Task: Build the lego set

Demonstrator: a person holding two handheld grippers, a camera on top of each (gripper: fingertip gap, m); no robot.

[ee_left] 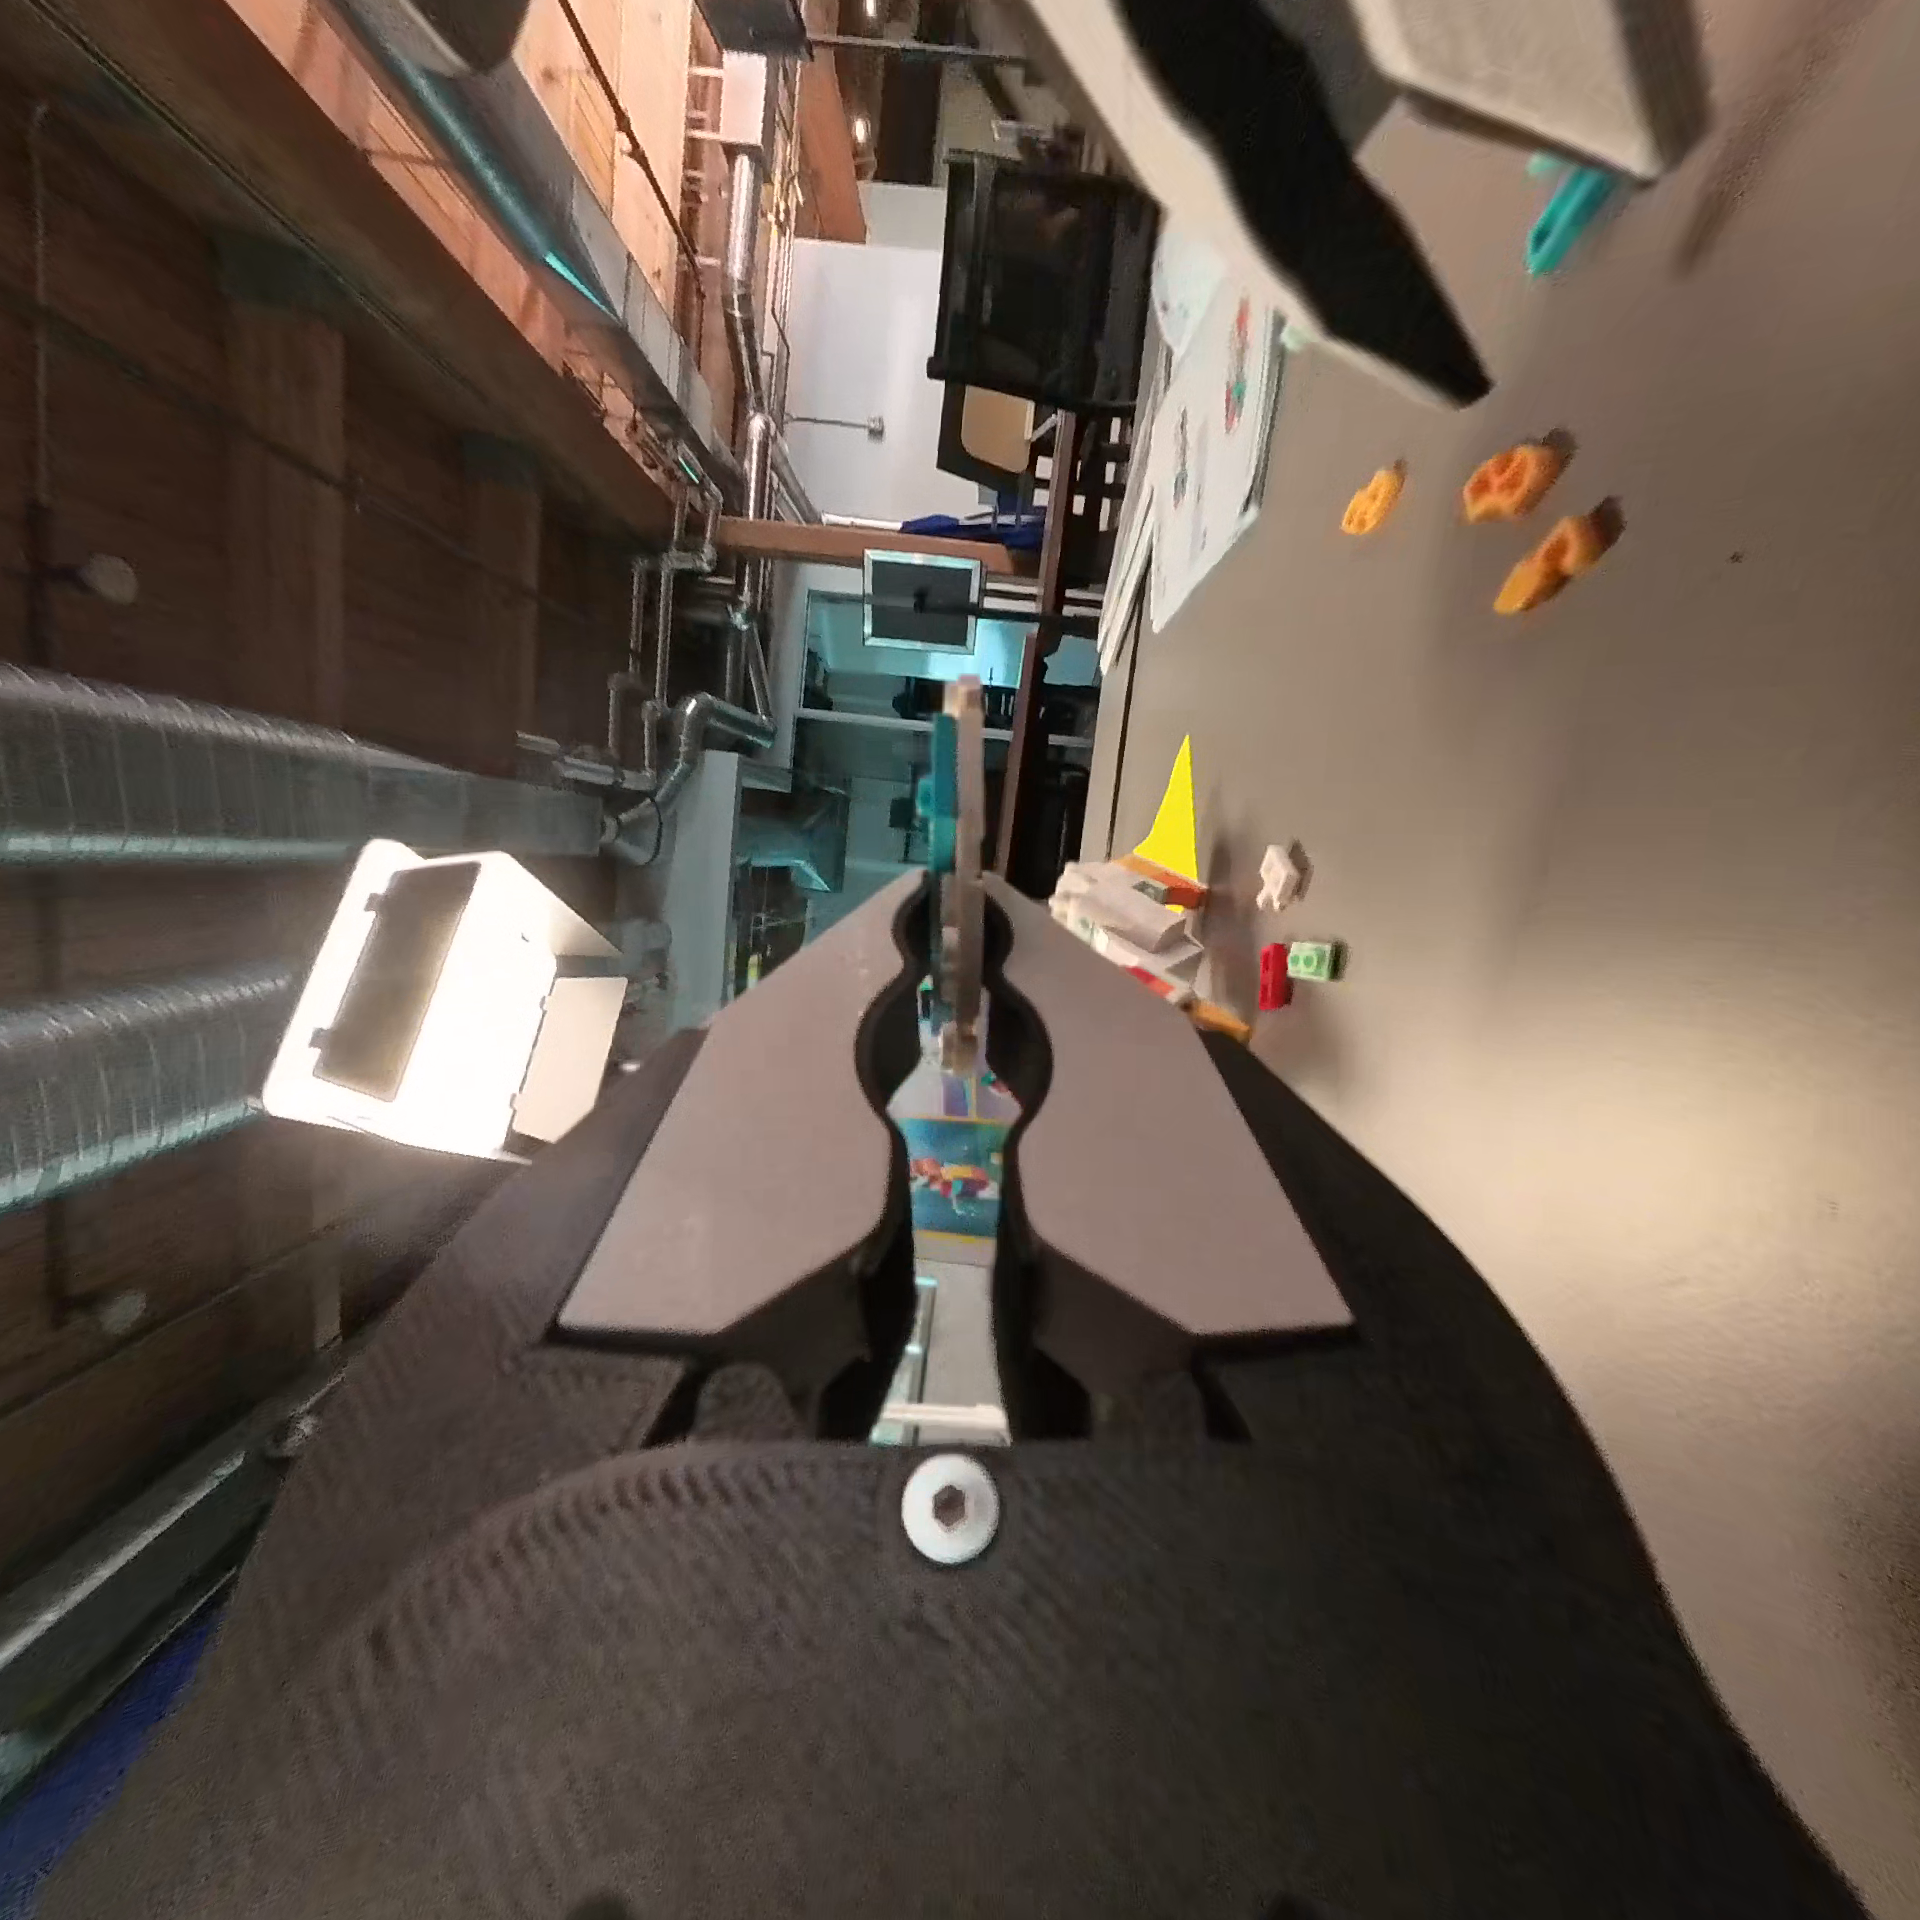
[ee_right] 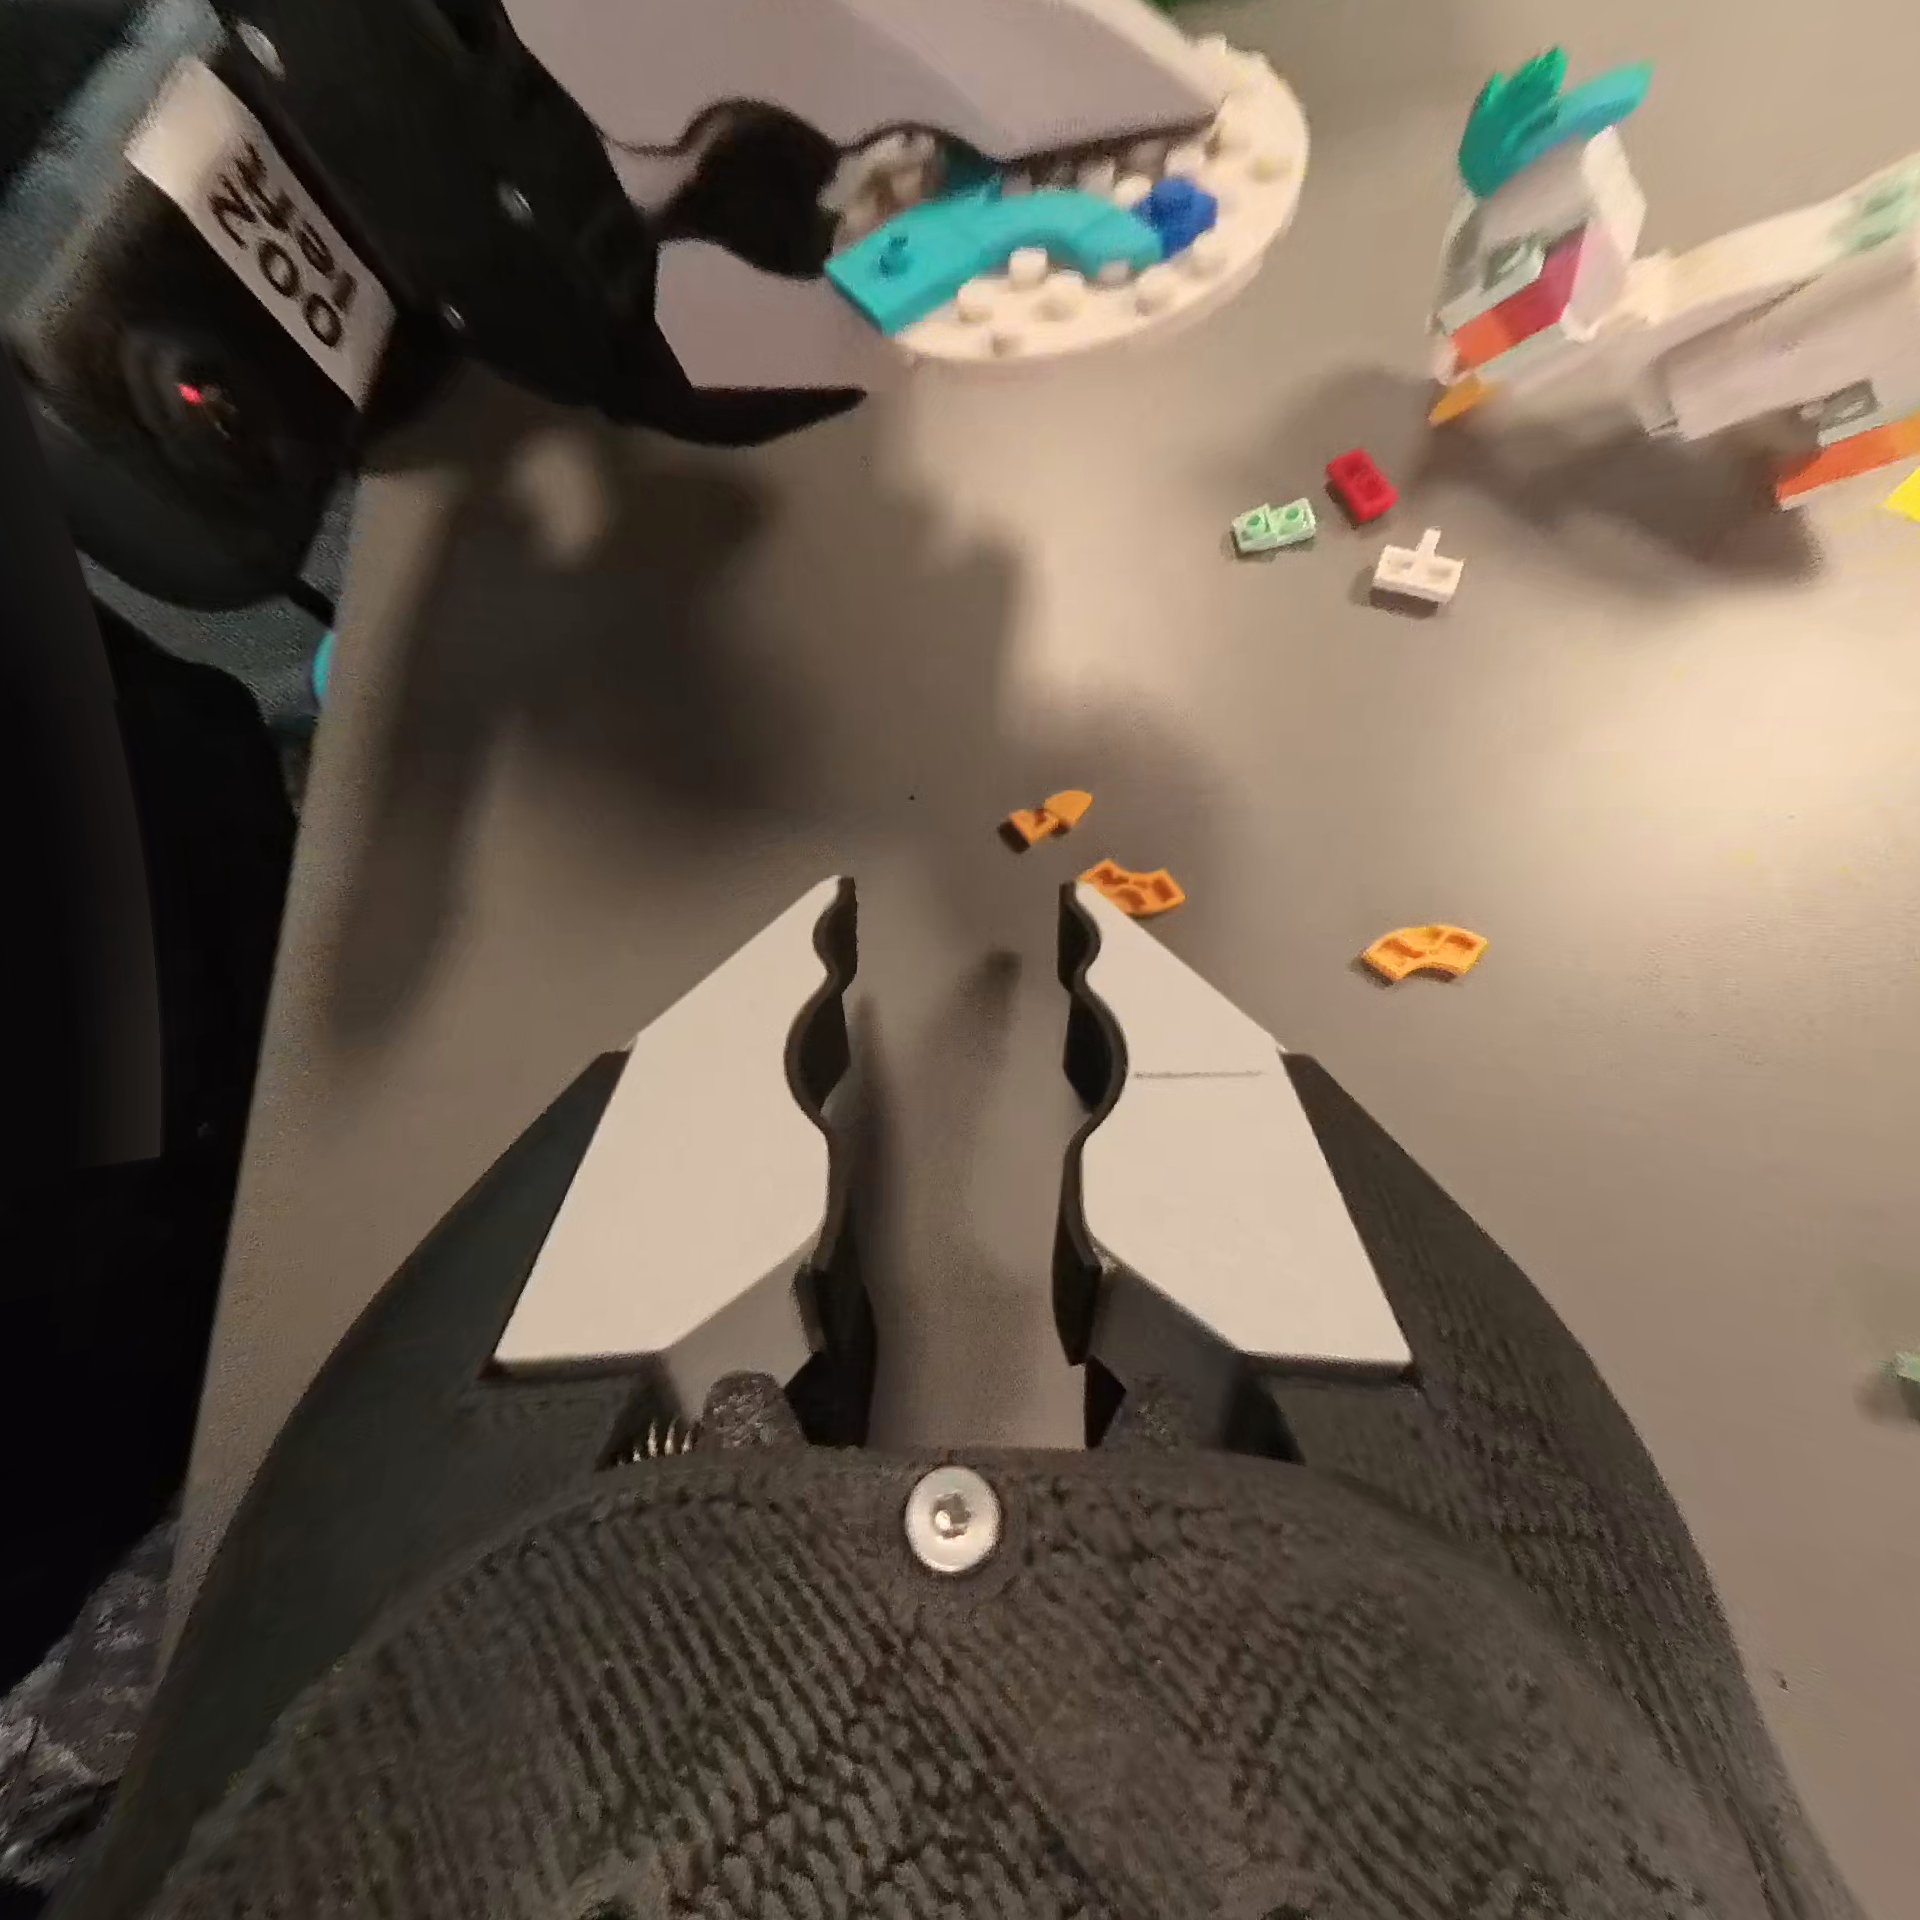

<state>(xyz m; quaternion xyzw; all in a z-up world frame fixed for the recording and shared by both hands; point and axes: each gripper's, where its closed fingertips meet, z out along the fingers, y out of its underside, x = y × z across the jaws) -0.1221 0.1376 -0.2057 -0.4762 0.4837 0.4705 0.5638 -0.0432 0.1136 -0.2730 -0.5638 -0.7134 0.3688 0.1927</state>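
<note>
The left gripper (ee_left: 961, 883) is clamping the round plate (ee_right: 1236, 218) edge-on; the right gripper (ee_right: 956, 904), jaws wide, is nearing orange pieces (ee_right: 1132, 886) just ahead, probably to pick one.

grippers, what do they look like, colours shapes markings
Both match: the right gripper and left gripper have a black ribbed printed body, a silver hex screw at the centre, and two tapered fingers with flat grey tops and wavy black inner edges. The left also bears a white label.
</note>
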